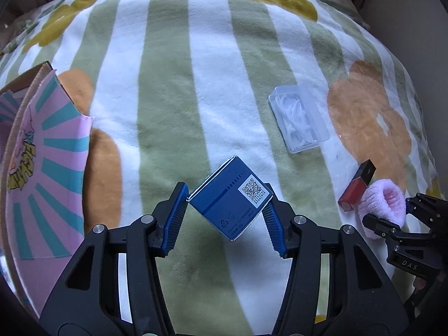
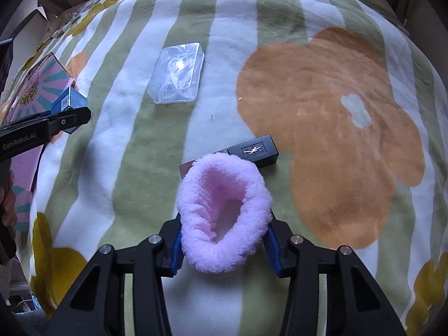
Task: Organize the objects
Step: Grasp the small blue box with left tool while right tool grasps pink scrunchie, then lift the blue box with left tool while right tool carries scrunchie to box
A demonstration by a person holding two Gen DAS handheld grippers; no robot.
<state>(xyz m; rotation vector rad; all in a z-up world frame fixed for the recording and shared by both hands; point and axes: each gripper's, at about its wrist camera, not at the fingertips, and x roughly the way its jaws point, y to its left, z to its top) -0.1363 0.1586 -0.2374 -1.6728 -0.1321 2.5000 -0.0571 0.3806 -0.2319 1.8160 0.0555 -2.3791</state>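
A bed fills both views, covered by a fleece blanket [image 1: 212, 89] in green and white stripes with big orange and mustard flowers. Beyond its far edge only dim walls and what looks like curtain show; the room is too dark there to say more.

At the left edge of the blanket sits an open cardboard box [image 1: 42, 173] with a pink and teal sunburst print on its flap (the inside is out of sight). Farther out, right of centre, a clear plastic case [image 1: 298, 117] of white picks lies flat, apart from everything else. Near it lies a lipstick [image 1: 355, 186] with a black cap and red body, flat on the blanket, just behind the pink scrunchie [image 2: 225, 218] and partly hidden by it in the right wrist view.

The left tool [image 1: 225, 215] is closed on a small blue carton [image 1: 231, 198], its blue pads pressing two opposite corners so the carton hangs tilted, QR label up, clear of the blanket and just beside the box.

The right tool [image 2: 224, 238] has its pads squeezing the fluffy ring of the scrunchie from both sides. Whether the scrunchie touches the blanket is unclear. A hand [image 2: 8, 198] shows at the left edge of that view.
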